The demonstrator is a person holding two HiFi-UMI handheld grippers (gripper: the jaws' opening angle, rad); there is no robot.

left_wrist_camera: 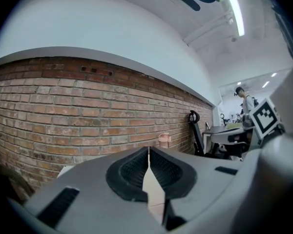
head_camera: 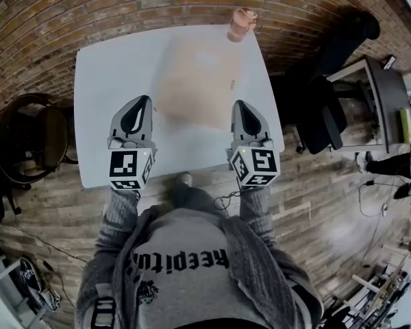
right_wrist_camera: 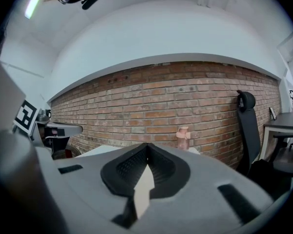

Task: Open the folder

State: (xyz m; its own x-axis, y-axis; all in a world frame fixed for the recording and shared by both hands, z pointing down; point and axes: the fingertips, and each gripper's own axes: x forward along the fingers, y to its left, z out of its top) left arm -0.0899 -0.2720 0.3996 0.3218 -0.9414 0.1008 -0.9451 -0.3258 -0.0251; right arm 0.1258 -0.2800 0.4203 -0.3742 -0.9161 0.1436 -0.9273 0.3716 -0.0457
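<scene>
Folder (head_camera: 195, 81) flat on table (head_camera: 103, 115), long axis away from person, just ahead of & between grippers. L gripper (head_camera: 141, 105) + R gripper (head_camera: 242, 108) both closed, empty. Folder has small mark (head_camera: 231, 84) on right edge, so R prob nearer opening side

- Pale peach flat folder (head_camera: 195, 81) on the white tabletop (head_camera: 99, 115): washed out and blurred in the head view, edges soft. A small mark near its right edge is too small to identify.
- Left gripper view: the grey left gripper (left_wrist_camera: 148, 152) body blocks nearly all the table. Only a peach sliver shows below its touching jaw tips.
- Right gripper view: the same, with a pale sliver below the grey right gripper (right_wrist_camera: 146, 149) tips.
- Pink lidded bottle (right_wrist_camera: 183, 137): base hidden.
- Distant standing person (left_wrist_camera: 245, 101): too small for detail.
</scene>
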